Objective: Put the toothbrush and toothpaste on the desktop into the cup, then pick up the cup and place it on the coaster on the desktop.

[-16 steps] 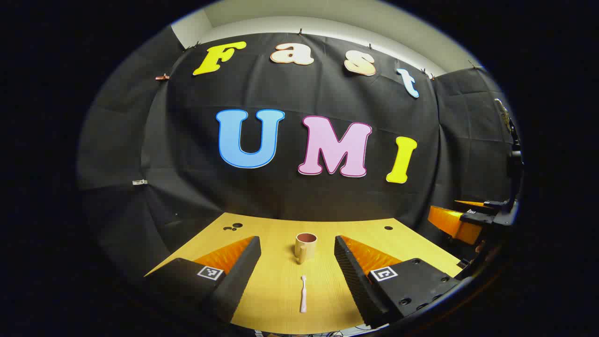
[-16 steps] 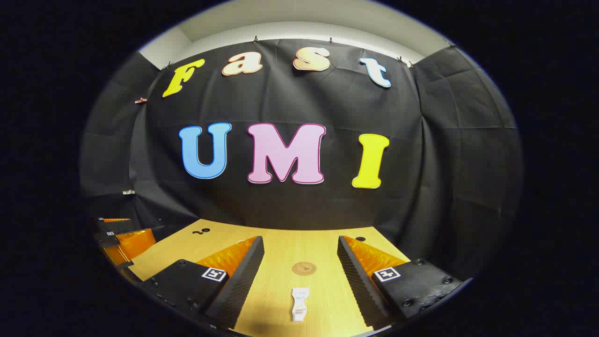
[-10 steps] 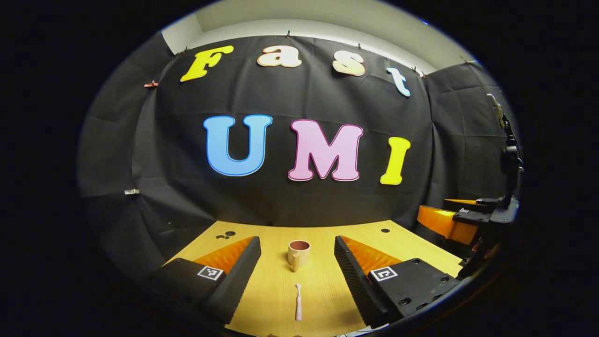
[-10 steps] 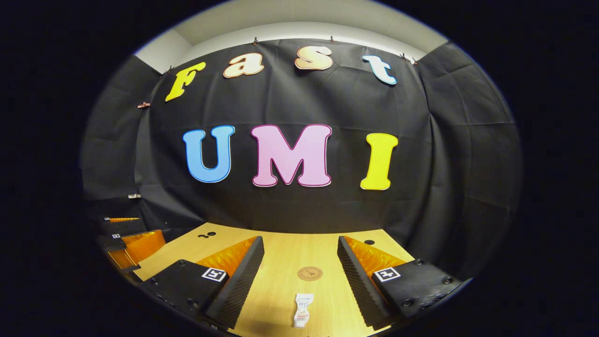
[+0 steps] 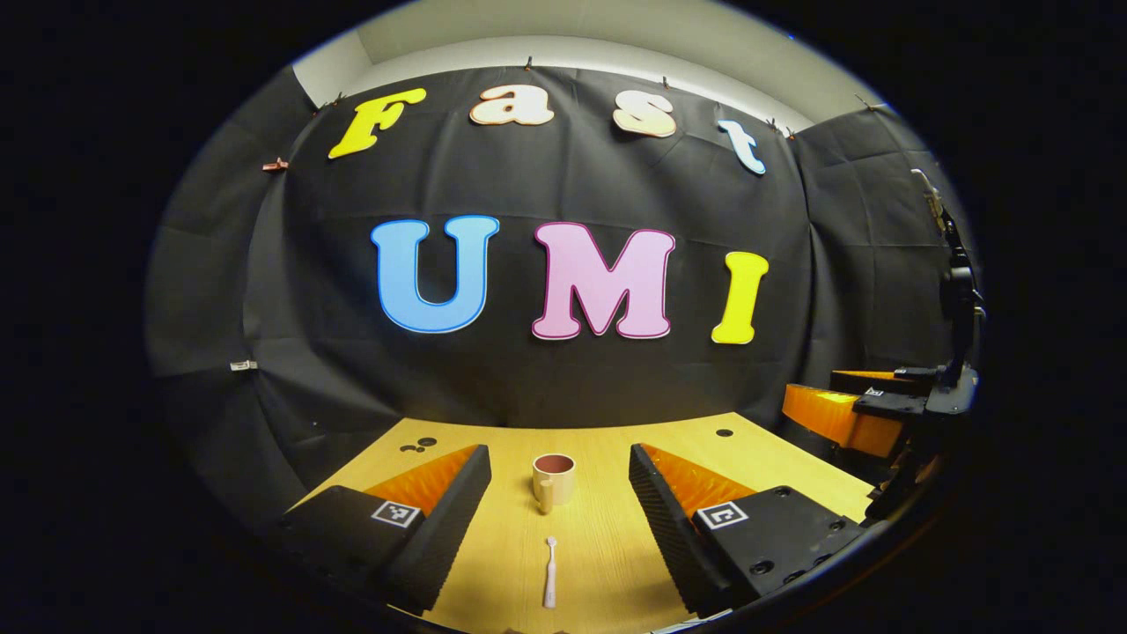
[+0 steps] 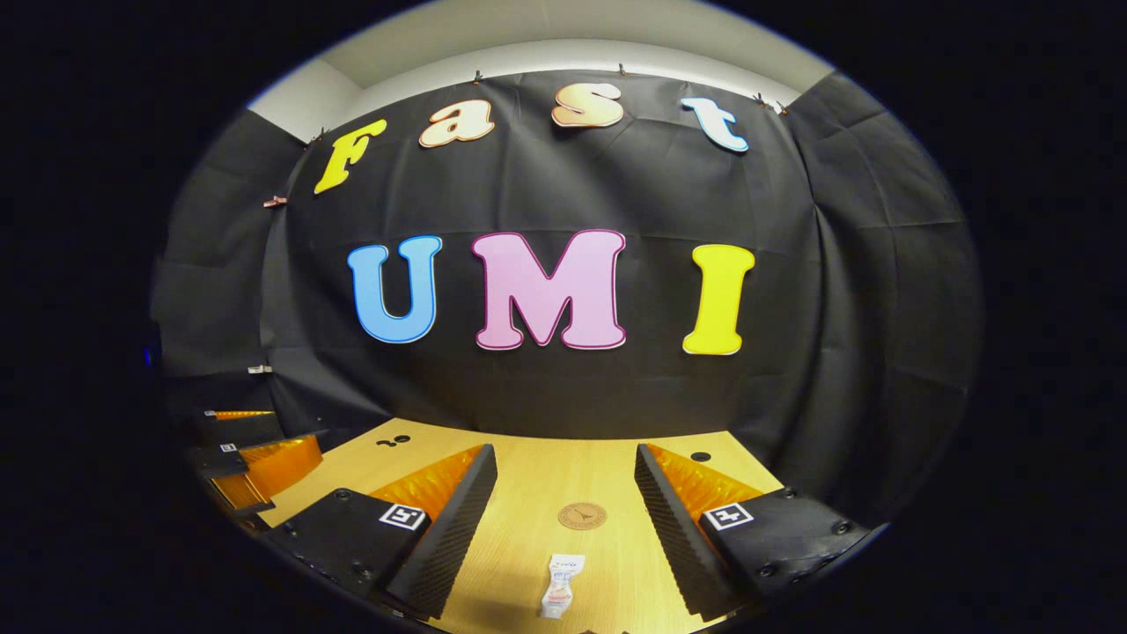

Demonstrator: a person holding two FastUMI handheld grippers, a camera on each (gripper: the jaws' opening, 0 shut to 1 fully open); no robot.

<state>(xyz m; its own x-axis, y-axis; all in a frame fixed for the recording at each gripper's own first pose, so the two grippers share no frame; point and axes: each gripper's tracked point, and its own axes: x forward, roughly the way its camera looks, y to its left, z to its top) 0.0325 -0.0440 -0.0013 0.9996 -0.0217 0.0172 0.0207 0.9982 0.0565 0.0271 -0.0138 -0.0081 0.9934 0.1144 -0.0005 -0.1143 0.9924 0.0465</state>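
Fingers (image 5: 440,519) of my left gripper (image 5: 555,511) gape, bracketing the slim pale plastic toothbrush (image 5: 550,572) lying before the tan cup (image 5: 553,478); light, stiff, likely slippery, so I'd pinch mid-handle.

A pale wooden table (image 5: 607,546) runs back to the black cloth wall (image 5: 563,379) — the cloth hangs in soft folds, pinned along its top edge by small clips (image 5: 275,165). Above it shows a strip of off-white wall (image 6: 563,35). Near the table's far edge sit a few small dark round holes (image 5: 725,433) — one alone, others clustered at the opposite corner (image 5: 419,445).
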